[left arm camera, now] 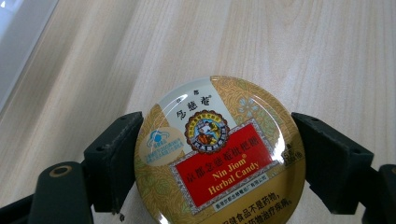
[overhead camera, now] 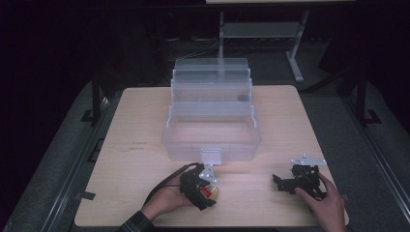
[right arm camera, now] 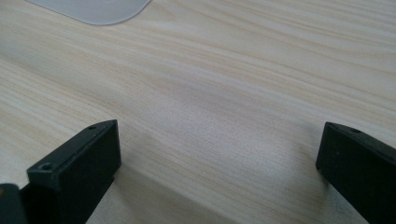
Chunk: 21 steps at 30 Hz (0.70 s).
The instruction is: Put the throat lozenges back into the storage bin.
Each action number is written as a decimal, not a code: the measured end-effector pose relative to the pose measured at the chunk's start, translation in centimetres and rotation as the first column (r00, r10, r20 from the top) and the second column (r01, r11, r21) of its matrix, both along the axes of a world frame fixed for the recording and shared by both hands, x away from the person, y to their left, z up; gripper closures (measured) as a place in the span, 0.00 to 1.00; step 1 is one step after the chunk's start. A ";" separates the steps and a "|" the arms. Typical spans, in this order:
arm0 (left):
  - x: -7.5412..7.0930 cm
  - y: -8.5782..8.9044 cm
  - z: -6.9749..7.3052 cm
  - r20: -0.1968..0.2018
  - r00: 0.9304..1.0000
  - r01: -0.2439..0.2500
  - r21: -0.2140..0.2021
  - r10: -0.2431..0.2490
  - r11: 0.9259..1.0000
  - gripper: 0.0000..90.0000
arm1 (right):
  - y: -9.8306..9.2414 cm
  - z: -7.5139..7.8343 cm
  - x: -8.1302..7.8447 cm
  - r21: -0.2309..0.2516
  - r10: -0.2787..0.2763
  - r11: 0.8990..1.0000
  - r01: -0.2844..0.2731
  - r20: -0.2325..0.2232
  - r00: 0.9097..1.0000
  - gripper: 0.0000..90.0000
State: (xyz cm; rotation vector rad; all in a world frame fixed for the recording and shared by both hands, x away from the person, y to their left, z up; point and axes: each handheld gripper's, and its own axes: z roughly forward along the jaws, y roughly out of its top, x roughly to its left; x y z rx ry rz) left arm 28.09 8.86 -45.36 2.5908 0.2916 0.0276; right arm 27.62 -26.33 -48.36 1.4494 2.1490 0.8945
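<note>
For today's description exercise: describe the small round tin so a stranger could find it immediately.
On the wooden table, look in front of the clear tiered plastic box, toward the near edge. Between the left gripper's jaws sits a round gold candy tin, red label reading Nin Jiom Herbal Candy.

Left gripper point(overhead camera: 205, 186) sat low near the front edge, held from behind by the left hand point(overhead camera: 167, 199), fingers point(left arm camera: 112, 161) closed on something round. Right gripper point(overhead camera: 285, 182) lay level in the right hand point(overhead camera: 325, 202), fingers point(right arm camera: 79, 163) wide apart, holding nothing.
</note>
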 end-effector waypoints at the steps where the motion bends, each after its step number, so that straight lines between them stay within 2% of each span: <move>1: 0.0 0.0 0.0 0.000 1.000 0.004 0.005 -0.004 1.000 0.22 | 0.0 0.0 0.0 0.000 0.000 1.000 0.000 0.000 1.000 0.00; 10: 0.0 0.0 0.4 -0.009 1.000 0.004 0.009 -0.004 1.000 0.22 | 0.0 0.0 0.0 0.000 0.000 1.000 0.000 0.000 1.000 0.00; 21: -0.1 0.2 1.2 -0.022 1.000 -0.001 -0.014 0.001 1.000 0.22 | 0.0 0.0 0.0 0.000 0.000 1.000 0.000 0.000 1.000 0.00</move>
